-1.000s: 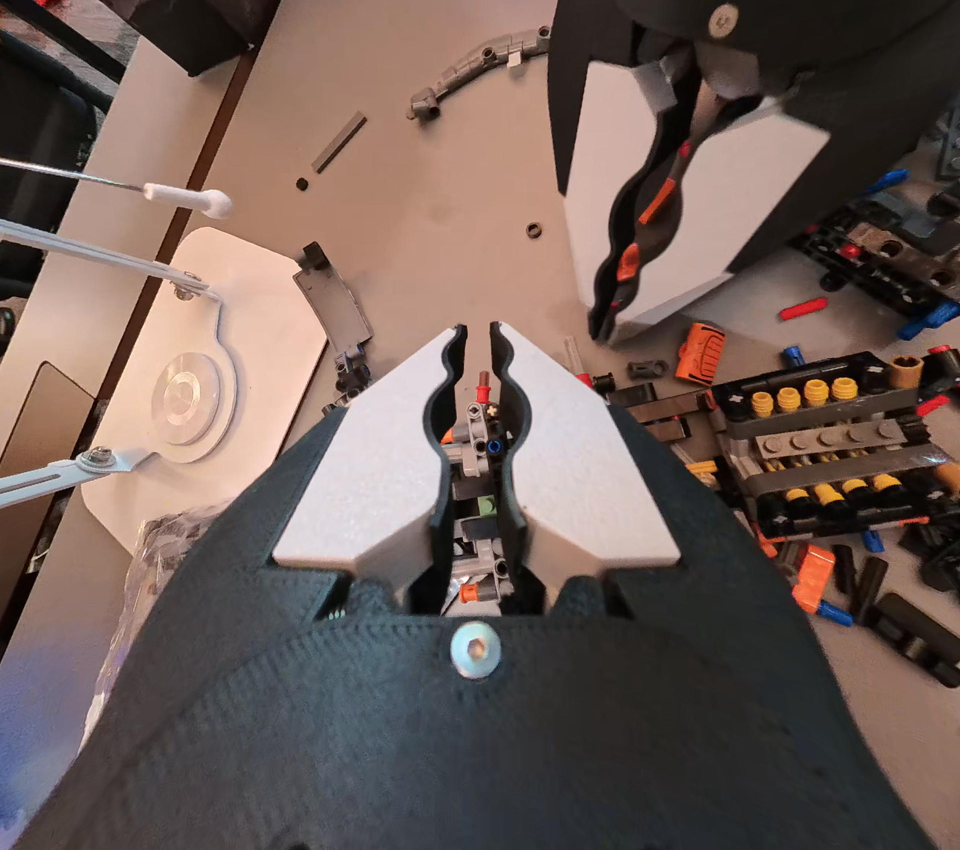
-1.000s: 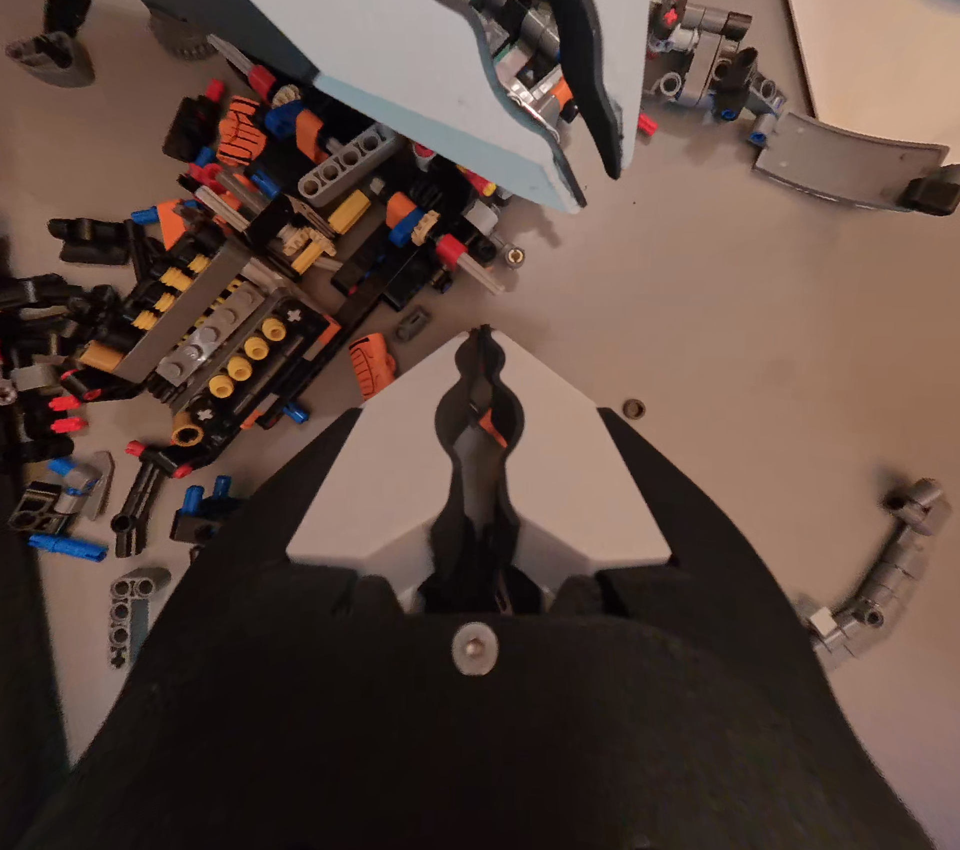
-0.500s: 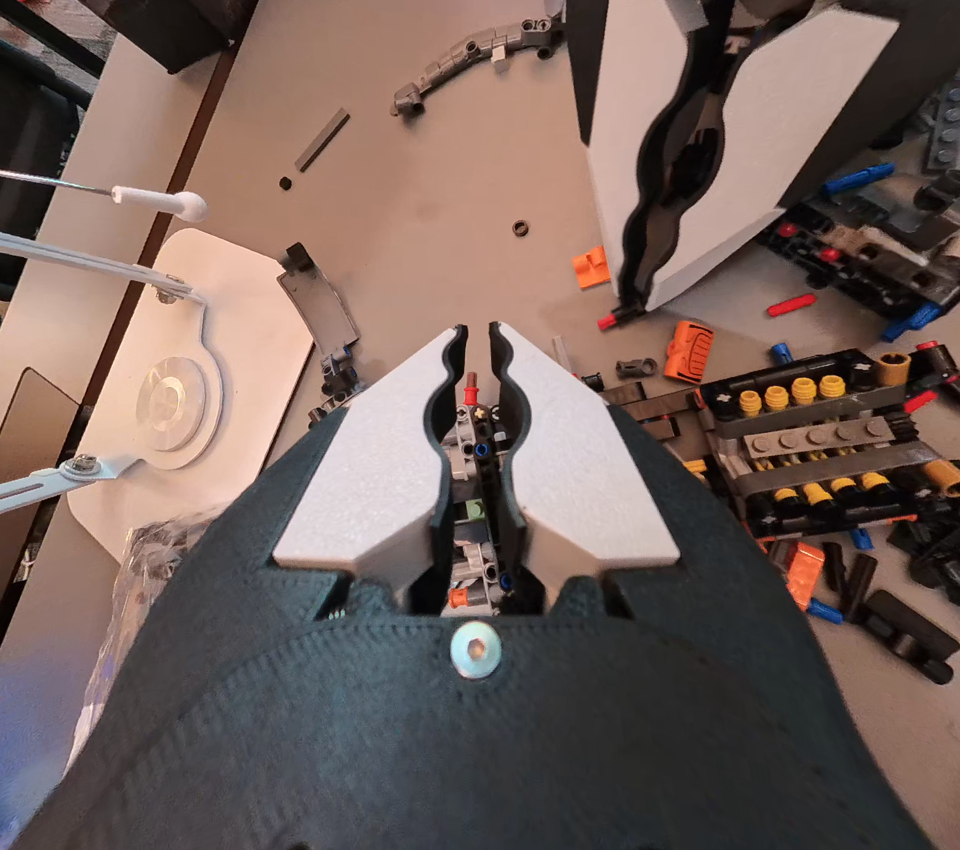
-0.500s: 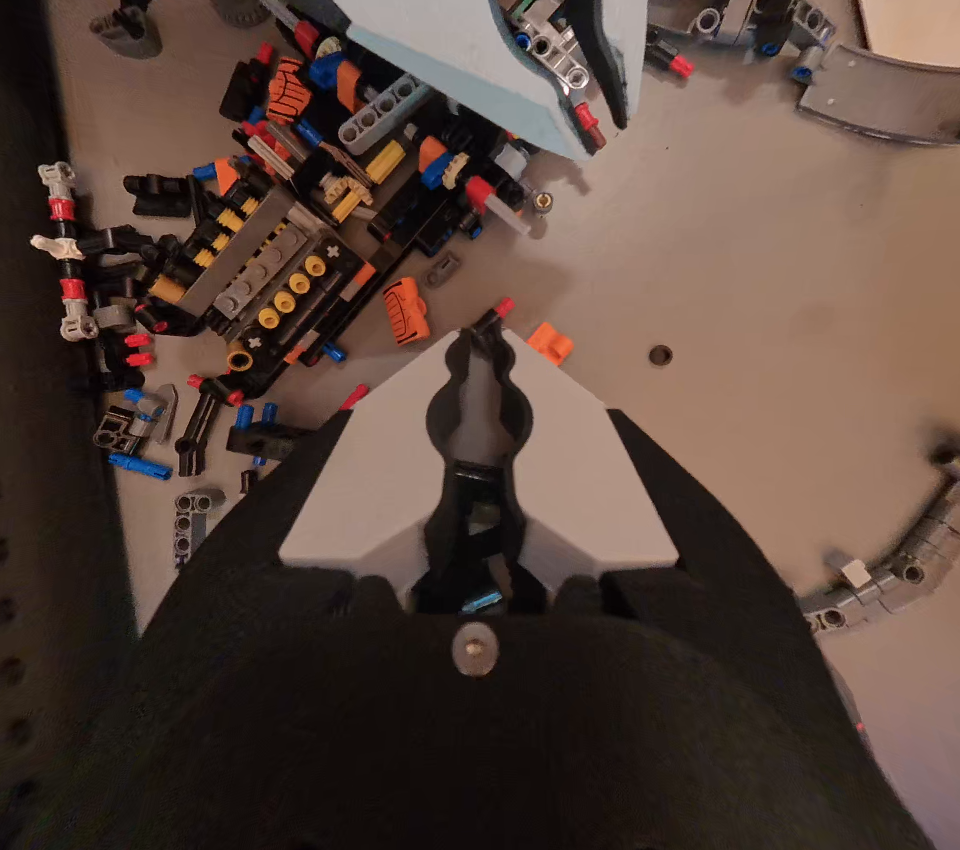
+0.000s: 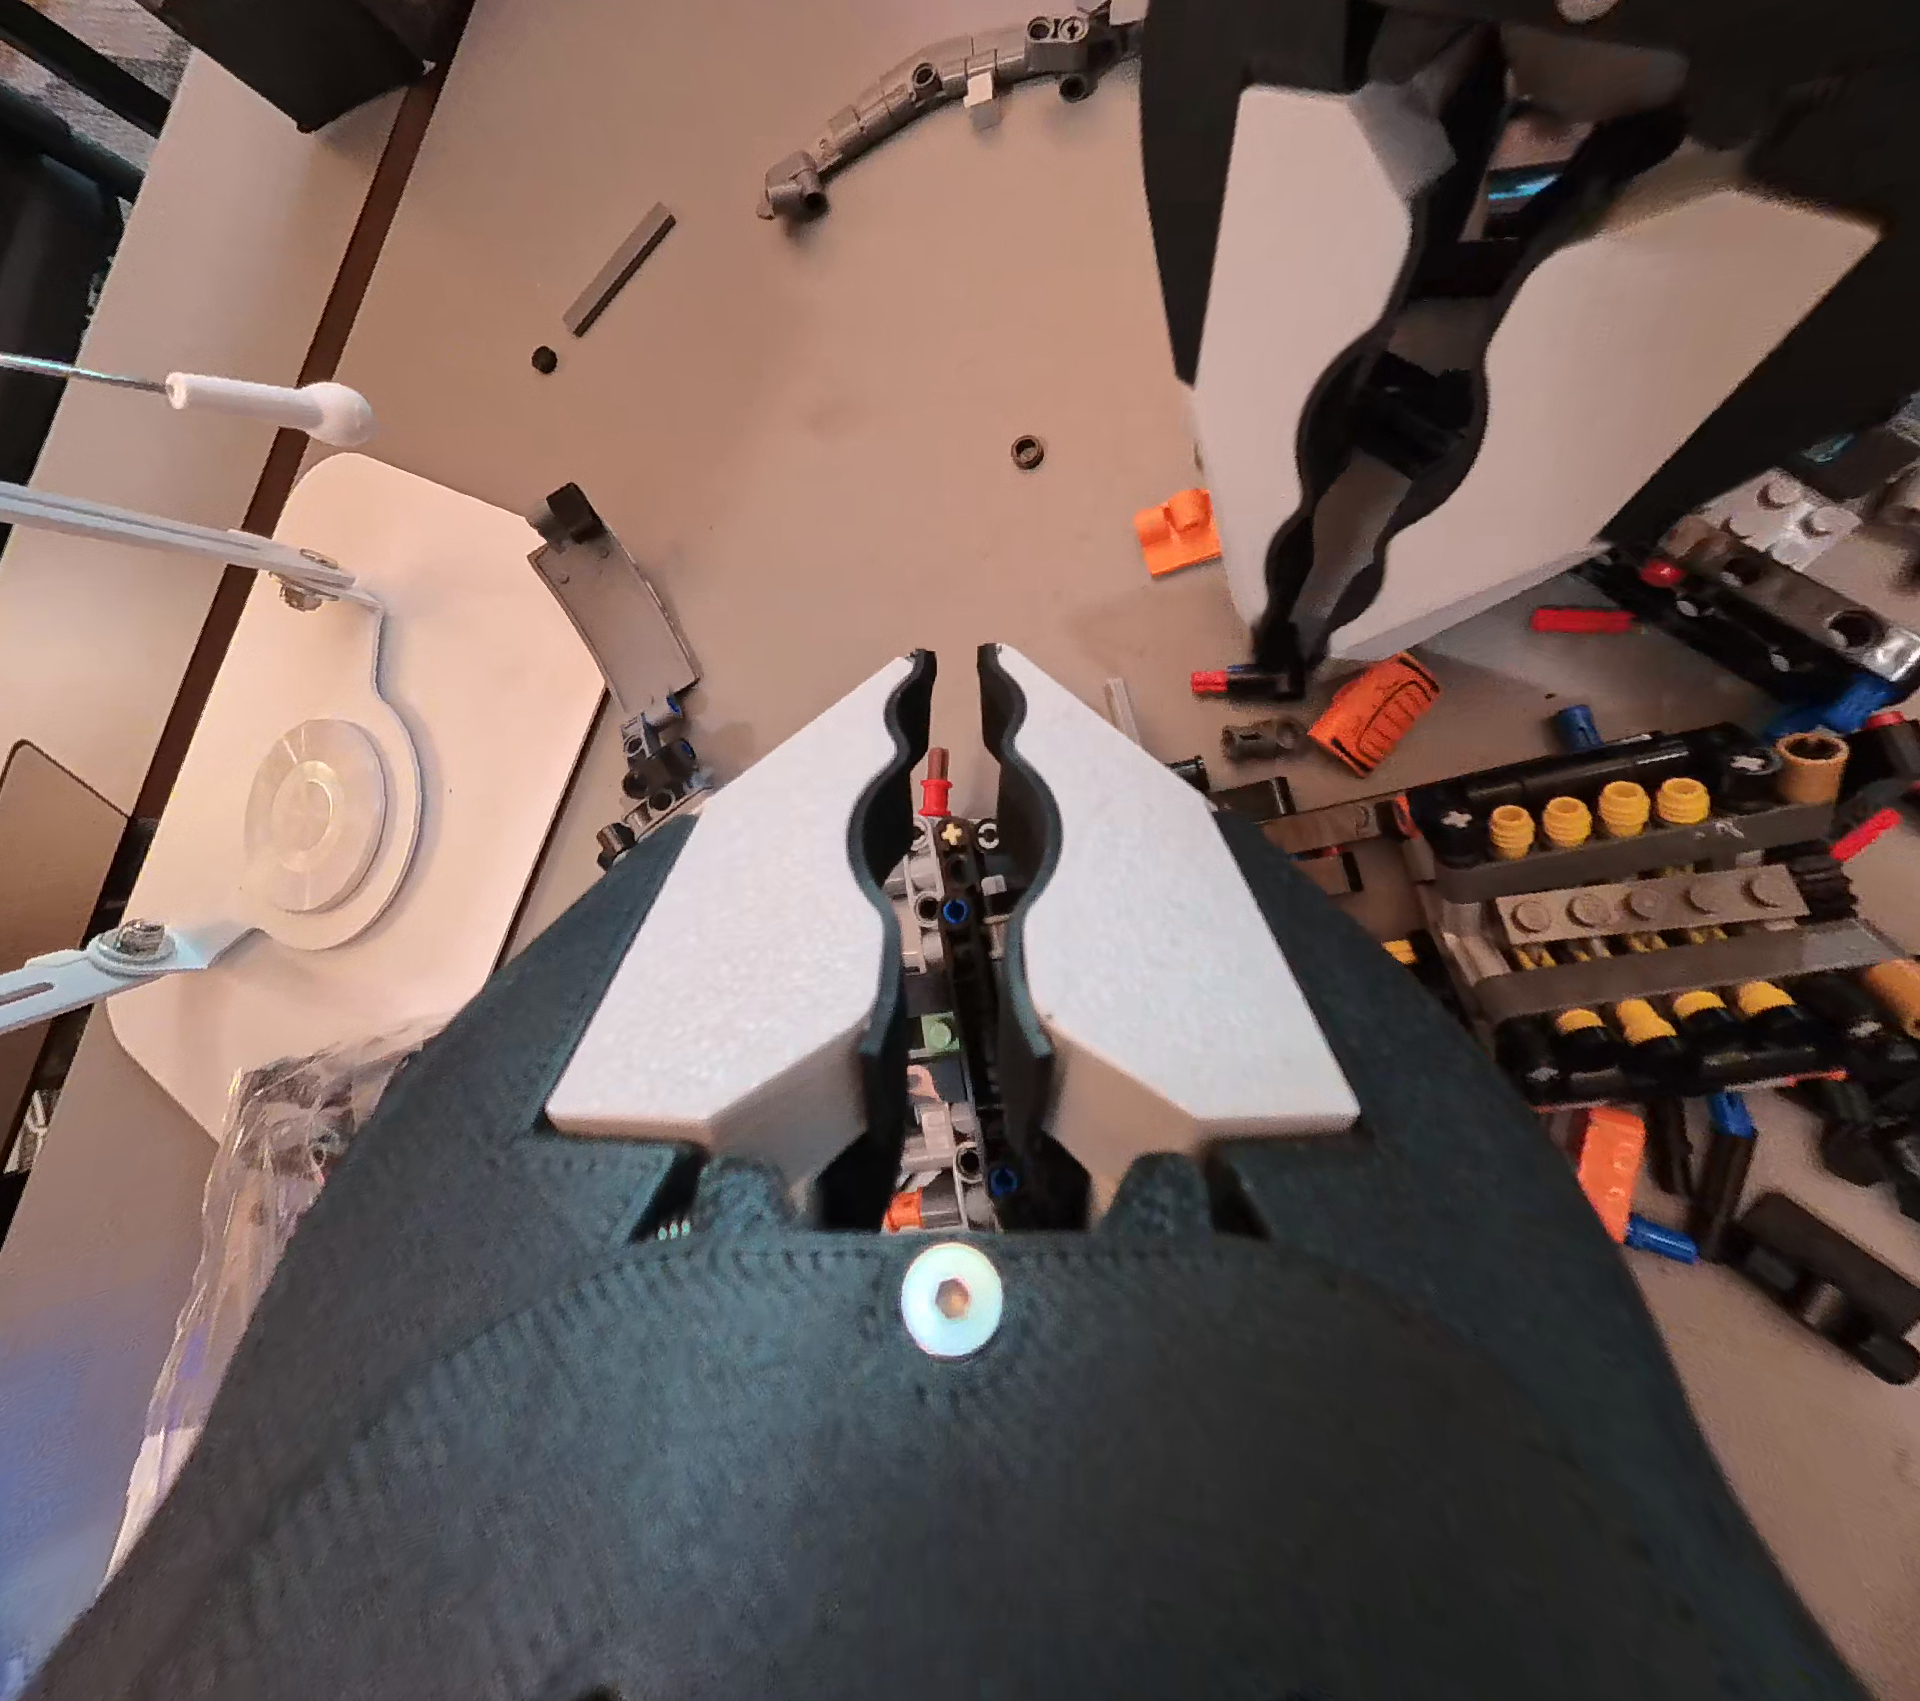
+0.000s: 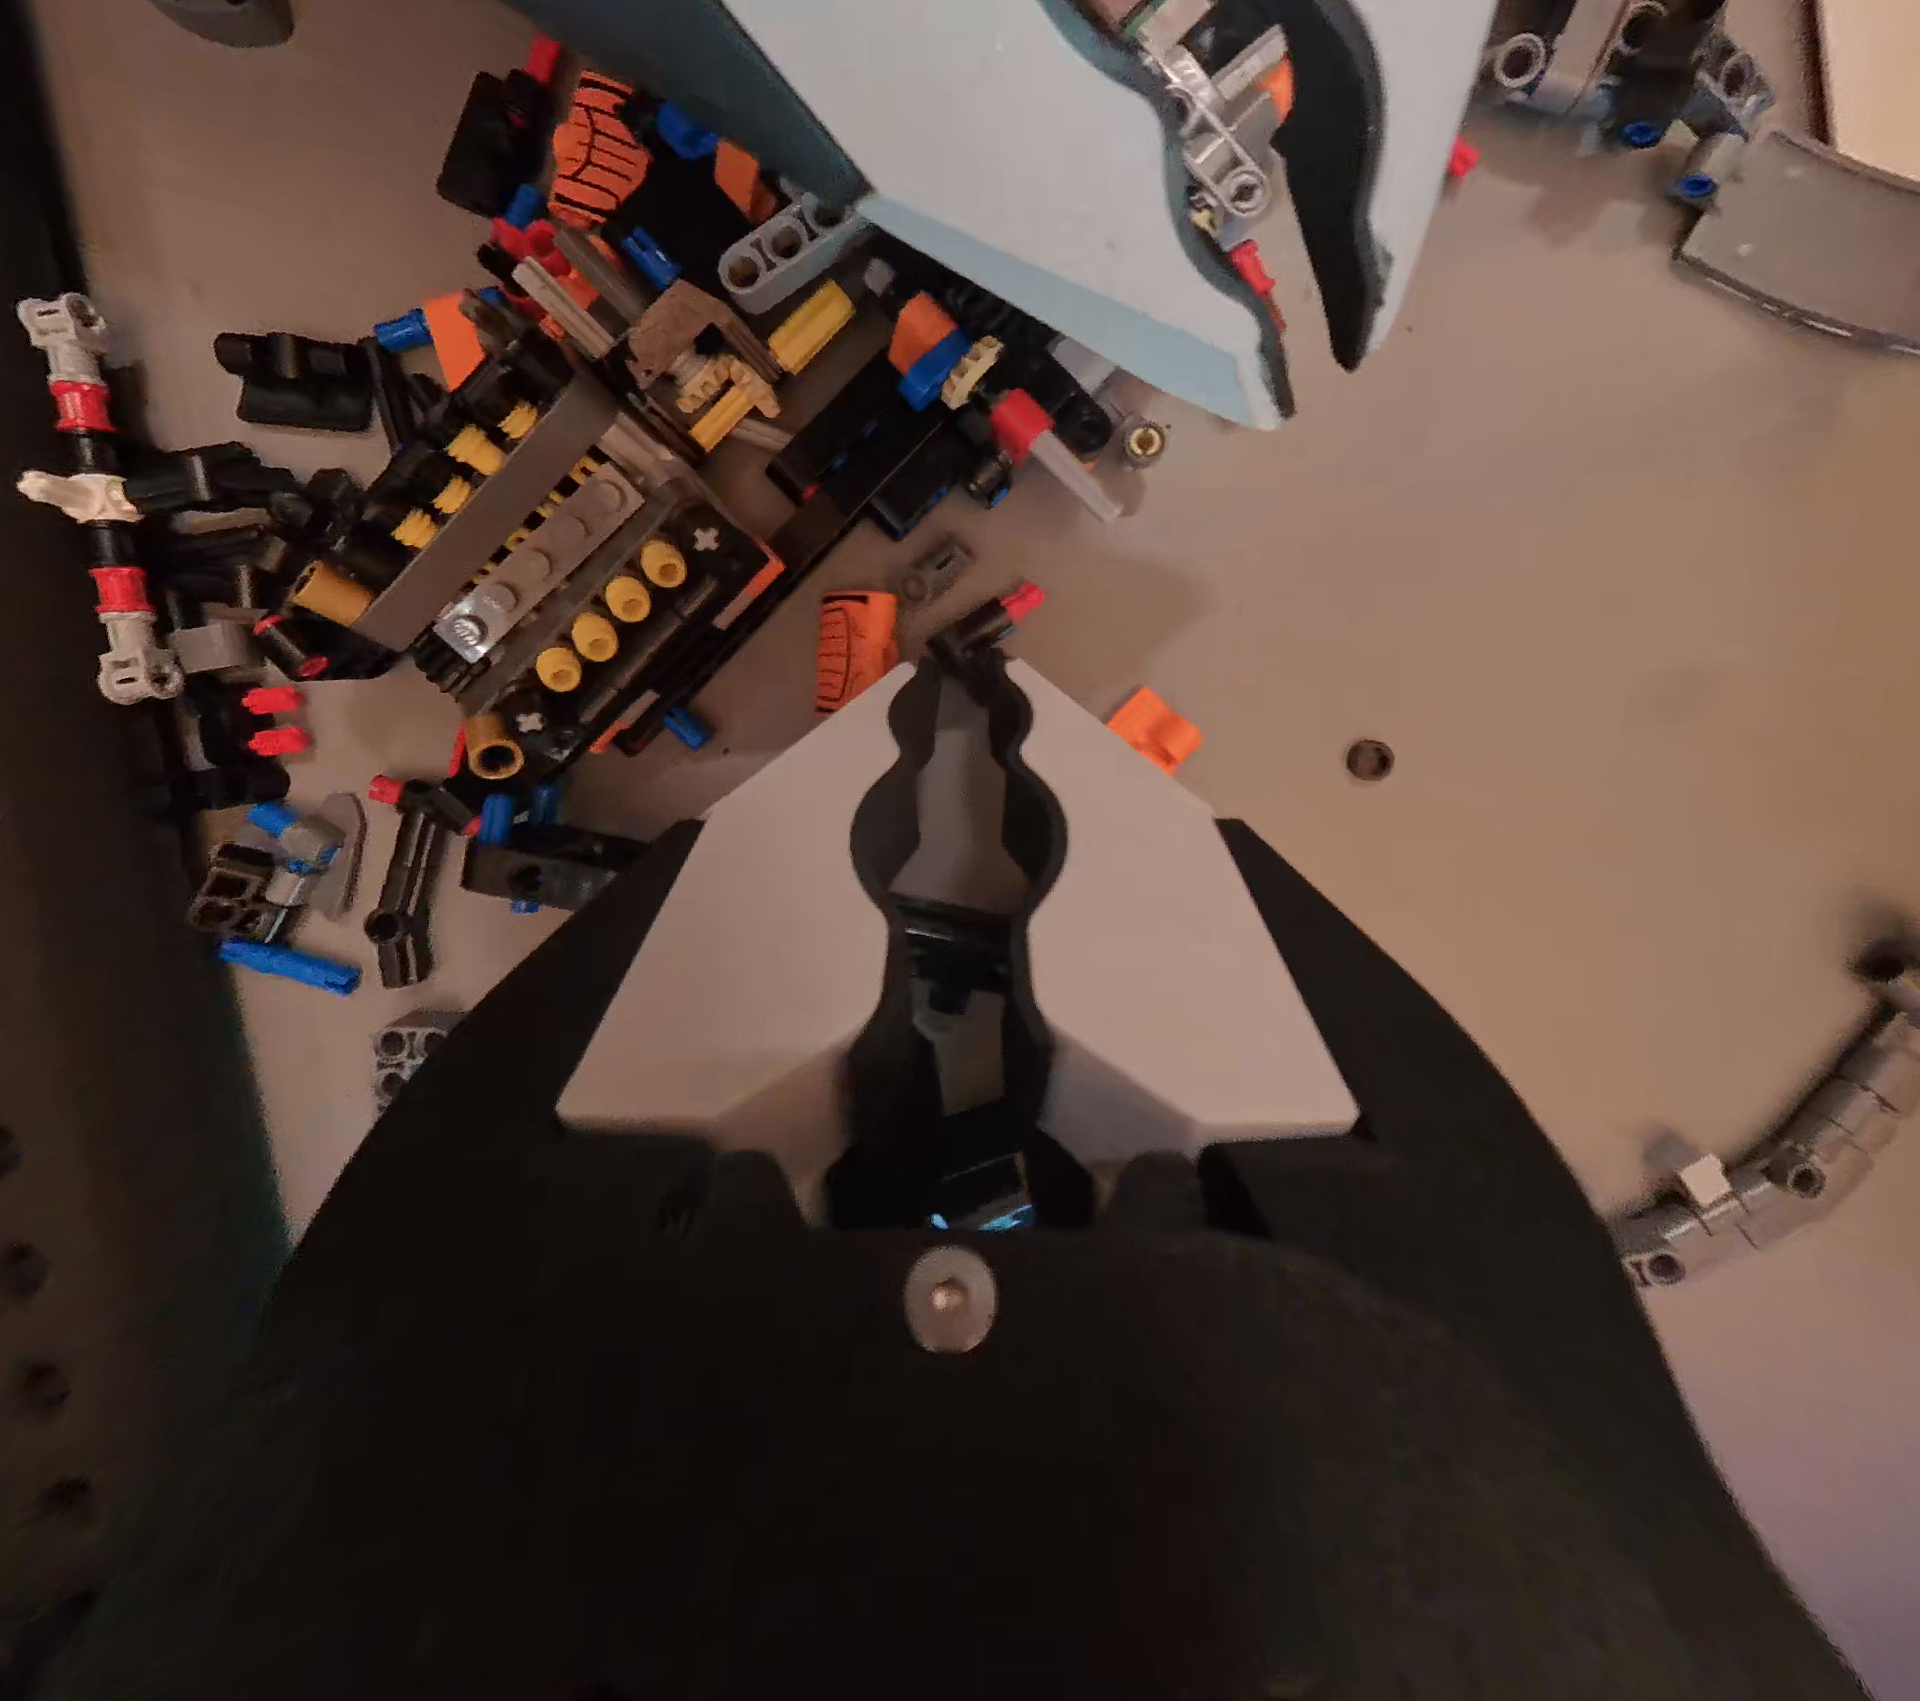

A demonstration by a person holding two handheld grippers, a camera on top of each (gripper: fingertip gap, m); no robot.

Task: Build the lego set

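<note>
A: What has the left claw (image 5: 954, 664) got?
B: A narrow grey-and-black Technic sub-assembly (image 5: 956, 934), clamped lengthwise between the nearly closed pads, with only a thin slit at the tips. A red pin (image 5: 938, 791) pokes out of its far end and a pale green stud shows halfway along.

A: And the right claw (image 6: 961, 664)?
B: Its tips are pinched onto a small black connector with a red pin (image 6: 987, 617), down at the worktop (image 6: 1507, 612). In the left wrist view the same piece (image 5: 1242, 681) sits under those tips, the red end pointing left.

A: What lies around it?
B: Just beside it, an orange ribbed piece (image 6: 854, 649) on the left and a small orange plate (image 6: 1155, 729) on the right. Farther left is the main pile: a black and grey engine-like block with rows of yellow cylinders (image 6: 582, 581), among loose blue, red and black pins.

A: And farther out?
B: A small dark ring (image 6: 1368, 759) lies alone to the right. A curved grey chain of links (image 5: 925, 93) is at the far side in the left wrist view, a dark grey curved panel (image 5: 613, 602) to the left, touching a white base plate (image 5: 208, 716).
</note>
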